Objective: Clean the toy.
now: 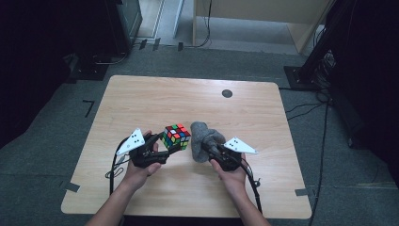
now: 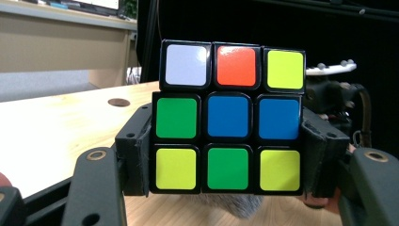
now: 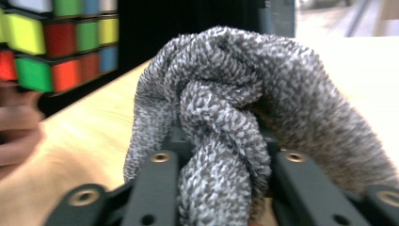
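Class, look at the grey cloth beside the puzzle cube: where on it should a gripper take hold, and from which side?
Grip the bunched fold in the middle of the grey cloth, coming in level from the person's side, as the right gripper does; the soft, lumpy heap offers a thick ridge there.

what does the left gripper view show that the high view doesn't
The left gripper view alone gives the puzzle cube face close up: white, orange, yellow on top, green, blue, blue across the middle, yellow, green, yellow below, with the left gripper clamped on its two sides. The high view alone gives the whole table, the floor and the right gripper in the grey cloth. Both show the cube, the tabletop and its dark round hole.
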Available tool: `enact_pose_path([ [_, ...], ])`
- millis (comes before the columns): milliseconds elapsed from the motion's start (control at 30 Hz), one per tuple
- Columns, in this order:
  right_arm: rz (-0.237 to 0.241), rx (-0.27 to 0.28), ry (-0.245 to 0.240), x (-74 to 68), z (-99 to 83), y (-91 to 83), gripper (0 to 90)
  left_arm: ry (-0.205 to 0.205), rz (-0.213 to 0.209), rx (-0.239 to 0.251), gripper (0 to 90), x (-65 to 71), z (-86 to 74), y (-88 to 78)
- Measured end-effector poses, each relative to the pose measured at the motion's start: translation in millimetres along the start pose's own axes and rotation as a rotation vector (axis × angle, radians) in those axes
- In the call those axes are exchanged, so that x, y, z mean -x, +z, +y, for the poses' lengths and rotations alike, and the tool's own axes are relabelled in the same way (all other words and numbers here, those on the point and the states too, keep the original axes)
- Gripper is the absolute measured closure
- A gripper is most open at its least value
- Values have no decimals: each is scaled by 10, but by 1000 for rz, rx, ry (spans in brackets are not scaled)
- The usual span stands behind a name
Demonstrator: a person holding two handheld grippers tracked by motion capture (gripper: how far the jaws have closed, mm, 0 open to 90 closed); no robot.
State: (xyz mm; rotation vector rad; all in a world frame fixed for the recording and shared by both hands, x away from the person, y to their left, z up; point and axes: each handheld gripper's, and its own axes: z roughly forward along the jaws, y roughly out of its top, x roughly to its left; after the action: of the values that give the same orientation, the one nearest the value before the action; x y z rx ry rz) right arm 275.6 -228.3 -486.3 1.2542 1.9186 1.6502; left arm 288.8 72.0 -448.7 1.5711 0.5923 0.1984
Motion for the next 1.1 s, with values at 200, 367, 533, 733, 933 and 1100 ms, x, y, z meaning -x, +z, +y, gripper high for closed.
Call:
enact_pose_path([
  [200,-17,-35,-11,75,58,-6,418,-14,18,-15,345,-10,-9,22],
  [367,12,13,-91,-5,138,-76,379,-33,16,-17,345,-25,-8,23],
  [533,102,47,-221,-167,154,-84,351,-62,-9,-56,344,-71,10,24],
  [733,150,74,-349,-279,107,-55,315,-101,-37,-111,343,-129,19,39],
  [933,165,113,-453,-382,68,-31,266,-123,-60,-168,343,-125,22,95],
  [1100,122,130,-547,-488,23,8,264,-144,-81,-206,343,-111,33,140],
])
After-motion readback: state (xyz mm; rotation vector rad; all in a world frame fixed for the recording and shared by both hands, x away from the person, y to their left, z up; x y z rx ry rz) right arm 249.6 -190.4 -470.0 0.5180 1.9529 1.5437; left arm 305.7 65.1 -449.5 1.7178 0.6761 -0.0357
